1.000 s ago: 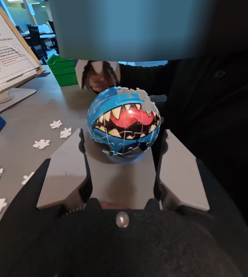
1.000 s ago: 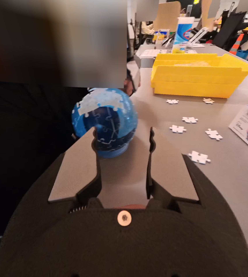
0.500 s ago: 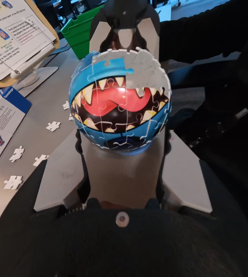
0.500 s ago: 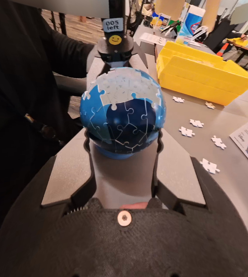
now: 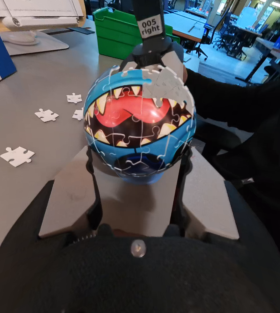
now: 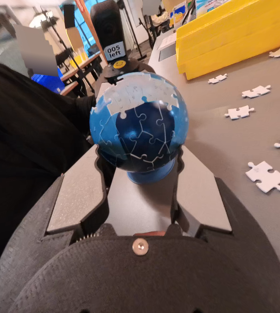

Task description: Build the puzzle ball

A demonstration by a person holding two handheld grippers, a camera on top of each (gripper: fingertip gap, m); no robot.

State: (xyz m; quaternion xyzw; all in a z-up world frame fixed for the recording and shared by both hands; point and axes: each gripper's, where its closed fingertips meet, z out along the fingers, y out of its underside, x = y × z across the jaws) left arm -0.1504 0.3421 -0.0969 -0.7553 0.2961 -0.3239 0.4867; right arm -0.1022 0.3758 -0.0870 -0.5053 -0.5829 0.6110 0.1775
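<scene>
We see the puzzle ball [image 5: 139,122] at the centre of both frames, a glossy plastic sphere of interlocking curved pieces seated on a small round blue stand [image 5: 140,177] on the smooth grey table [image 5: 34,88]. From the left wrist view its face shows a toothy mouth with a red tongue; the upper right patch is plain matte white-grey. From the right wrist view the ball [image 6: 138,123] shows dark and light blue pieces, with a pale cap on top.

Our left gripper [image 5: 138,155] has its flat grey fingers spread to either side of the ball's lower half; whether the tips touch it we cannot tell. Our right gripper [image 6: 138,155] stands likewise, spread wide about the ball from the opposite side, contact unclear.

Loose white jigsaw pieces [image 5: 17,155] lie flat at the left of the left view, and more [image 6: 265,177] at the right of the right view. A green plastic bin [image 5: 117,39] sits at upper centre, a yellow bin [image 6: 237,37] at upper right.
</scene>
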